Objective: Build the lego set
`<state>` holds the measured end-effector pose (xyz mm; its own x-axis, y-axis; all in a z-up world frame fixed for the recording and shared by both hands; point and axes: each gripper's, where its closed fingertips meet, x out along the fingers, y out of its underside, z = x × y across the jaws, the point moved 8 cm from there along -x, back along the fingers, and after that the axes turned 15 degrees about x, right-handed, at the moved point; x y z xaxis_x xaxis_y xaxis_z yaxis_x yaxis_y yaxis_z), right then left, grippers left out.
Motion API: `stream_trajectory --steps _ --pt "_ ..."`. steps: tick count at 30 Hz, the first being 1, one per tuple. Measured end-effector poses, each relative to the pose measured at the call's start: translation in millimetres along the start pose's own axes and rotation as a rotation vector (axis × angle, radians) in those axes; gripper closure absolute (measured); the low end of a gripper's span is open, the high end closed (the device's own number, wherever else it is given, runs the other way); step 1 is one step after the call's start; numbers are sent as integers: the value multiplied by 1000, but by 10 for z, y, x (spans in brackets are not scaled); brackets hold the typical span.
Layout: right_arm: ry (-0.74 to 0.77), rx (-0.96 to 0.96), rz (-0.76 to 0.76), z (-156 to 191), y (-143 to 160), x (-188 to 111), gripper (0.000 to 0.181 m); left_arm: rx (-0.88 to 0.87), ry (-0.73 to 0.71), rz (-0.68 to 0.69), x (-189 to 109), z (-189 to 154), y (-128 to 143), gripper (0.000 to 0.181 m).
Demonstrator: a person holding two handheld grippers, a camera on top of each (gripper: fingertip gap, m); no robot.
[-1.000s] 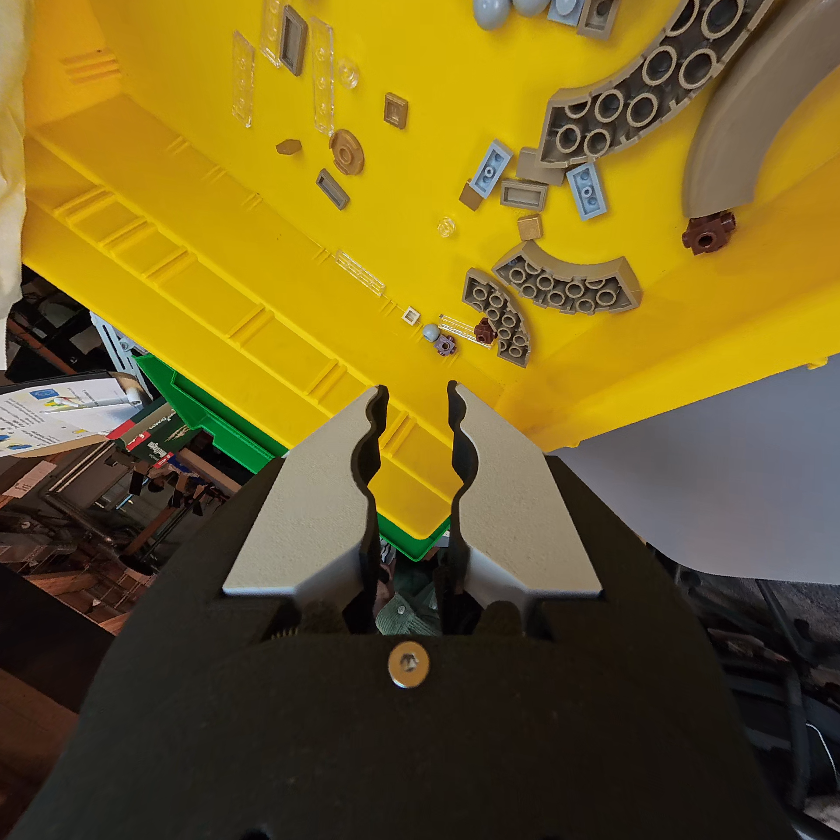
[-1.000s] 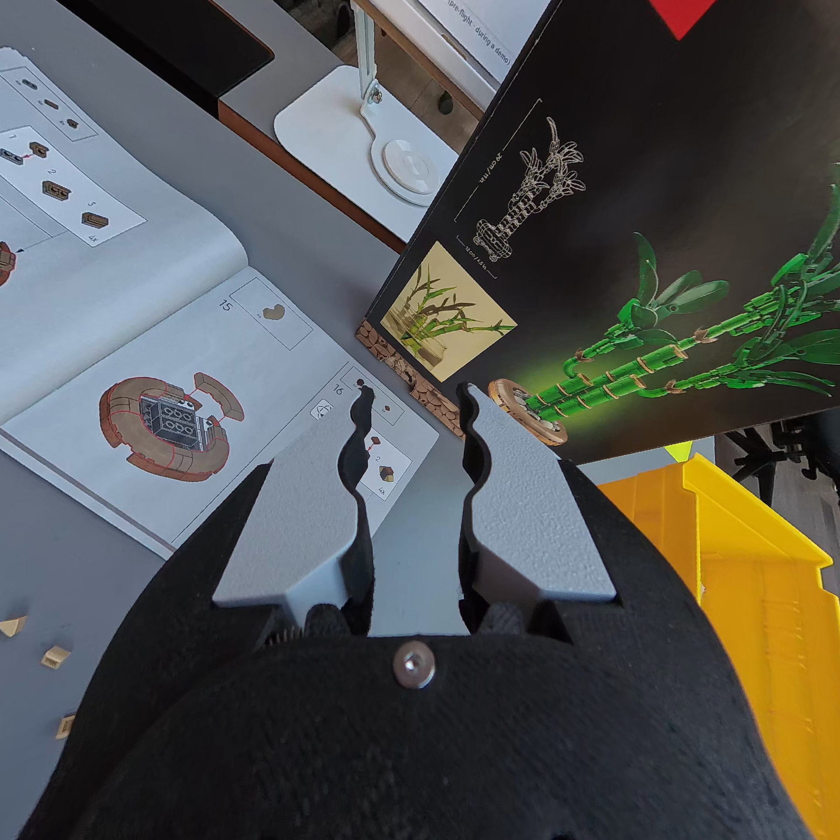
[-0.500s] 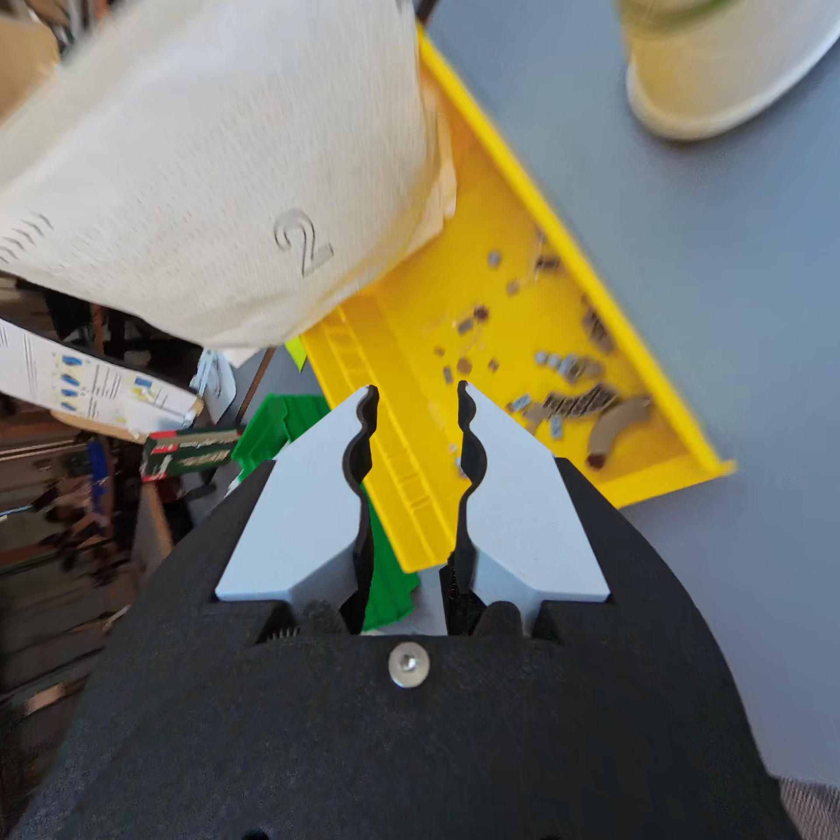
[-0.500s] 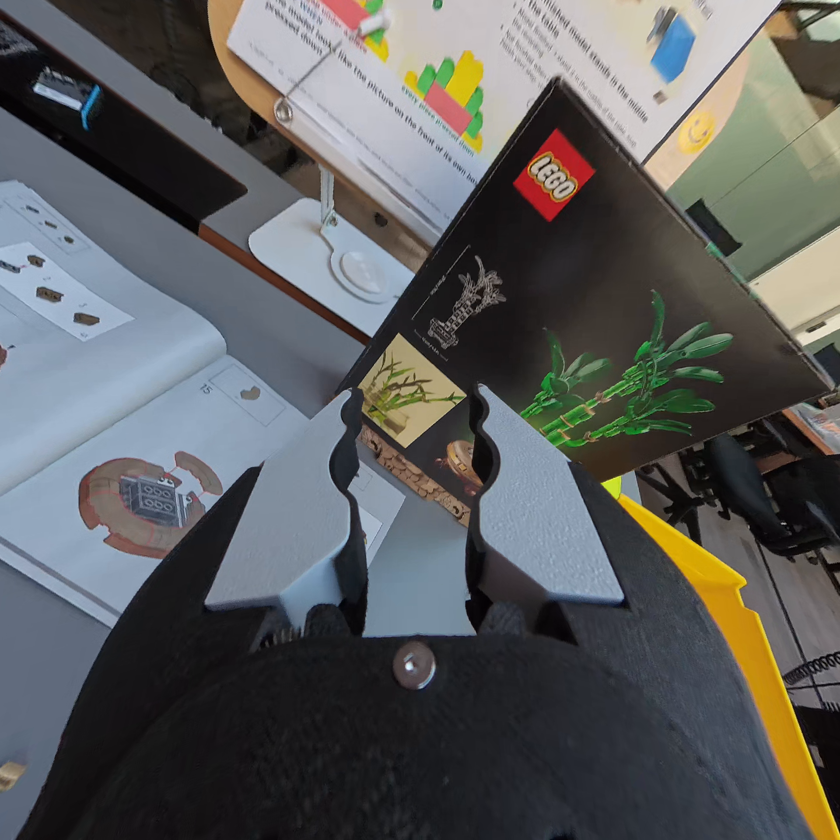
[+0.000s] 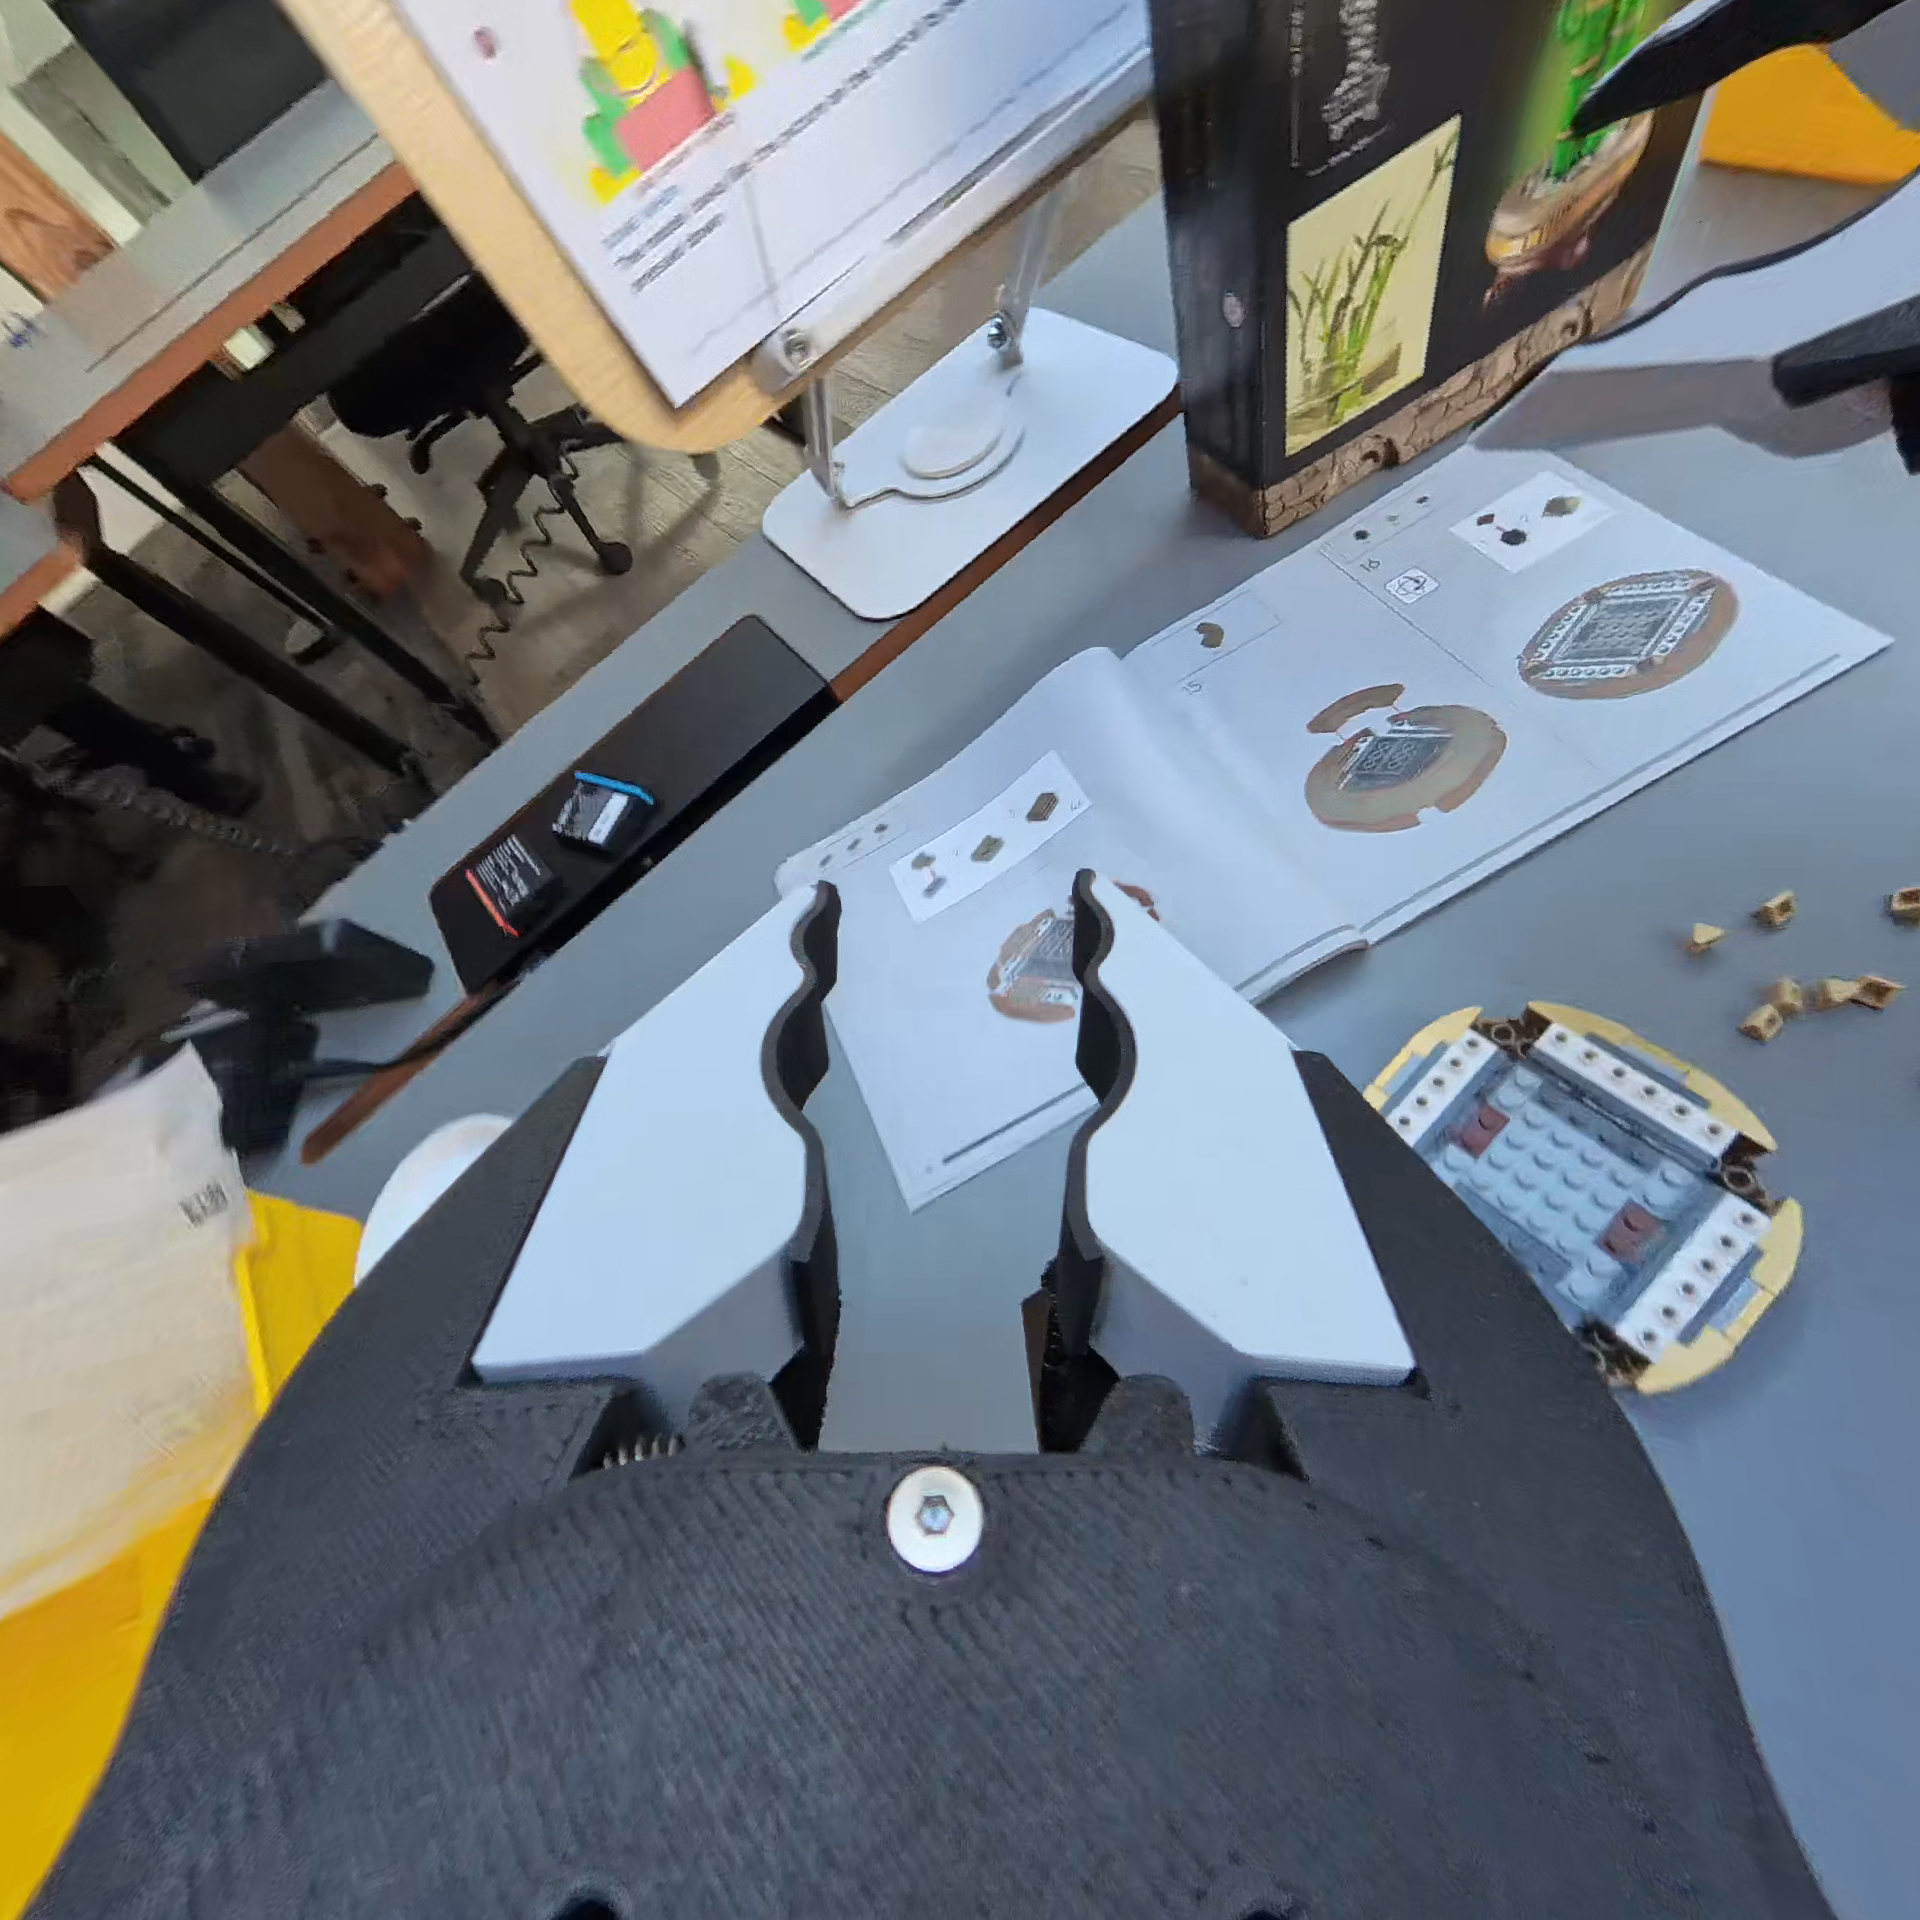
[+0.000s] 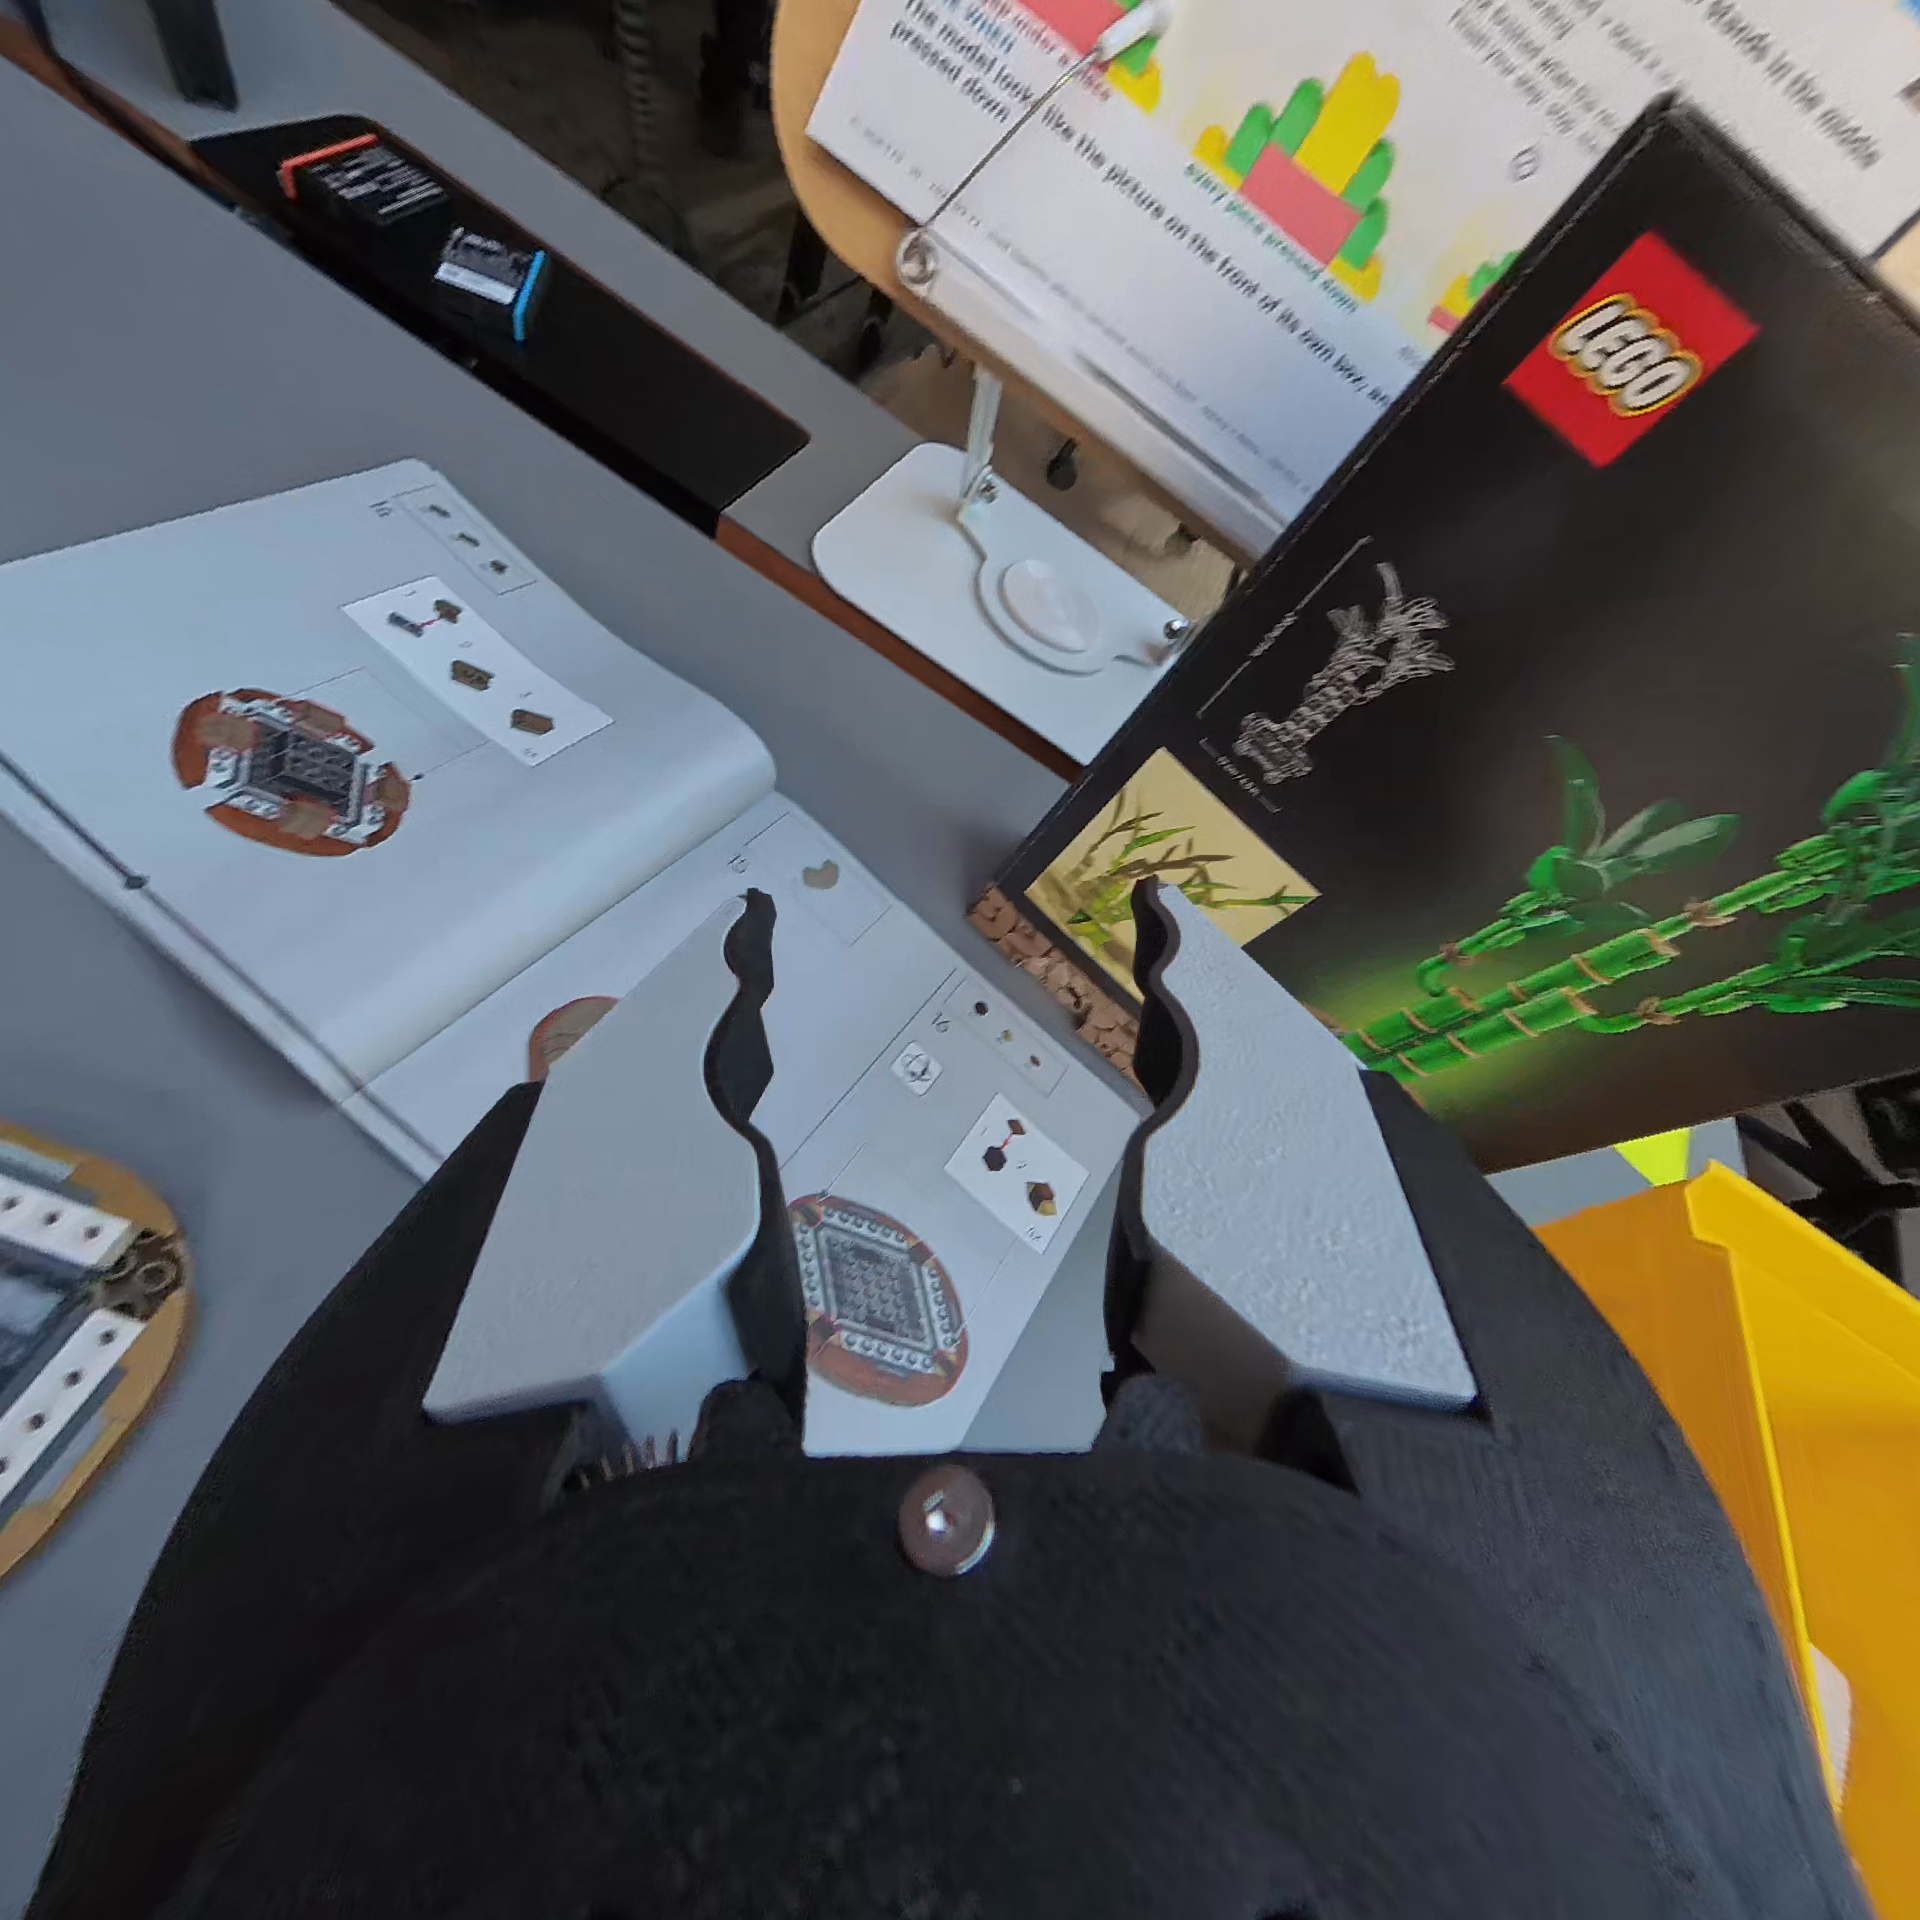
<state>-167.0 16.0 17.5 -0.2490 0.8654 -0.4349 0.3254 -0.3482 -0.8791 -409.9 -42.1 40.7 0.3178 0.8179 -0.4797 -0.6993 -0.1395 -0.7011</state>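
The partly built round lego base (image 5: 1579, 1184), with a tan rim, white studded strips and a grey middle, lies on the grey table to the right of my left gripper (image 5: 956, 894). That gripper is open and empty above the open instruction booklet (image 5: 1351, 748). Several small tan pieces (image 5: 1808, 987) lie beyond the base. My right gripper (image 6: 951, 904) is open and empty above the booklet (image 6: 468, 831). The base shows at the left edge of the right wrist view (image 6: 73, 1330).
The black lego box (image 6: 1558, 727) stands behind the booklet. A sheet holder on a white foot (image 6: 997, 592) and a black pad with small devices (image 6: 499, 343) sit at the table's far edge. A yellow bin (image 6: 1766, 1403) is at the right; another yellow bin with a paper bag (image 5: 94, 1299) is at the left. Left tips and right tips are each some 20 centimetres from the partly built round lego base (image 5: 1579, 1184).
The left gripper has swung from over the yellow bin of parts to the table with the booklet and base. The right gripper has turned left and its jaws stand wider apart.
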Motion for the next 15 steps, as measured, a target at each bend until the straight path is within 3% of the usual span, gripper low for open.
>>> stream_trajectory --steps 3,6,11,15 --pt "-38 -14 22 209 20 -225 108 228 -159 107 289 -305 -393 137" --pt "-83 -11 96 353 158 -441 101 168 -104 93 482 -596 -612 130" --pt "-45 -30 121 296 394 -665 102 179 -51 121 624 -867 -650 121" --pt "-43 15 86 273 378 -742 105 167 -34 139 646 -903 -571 121"
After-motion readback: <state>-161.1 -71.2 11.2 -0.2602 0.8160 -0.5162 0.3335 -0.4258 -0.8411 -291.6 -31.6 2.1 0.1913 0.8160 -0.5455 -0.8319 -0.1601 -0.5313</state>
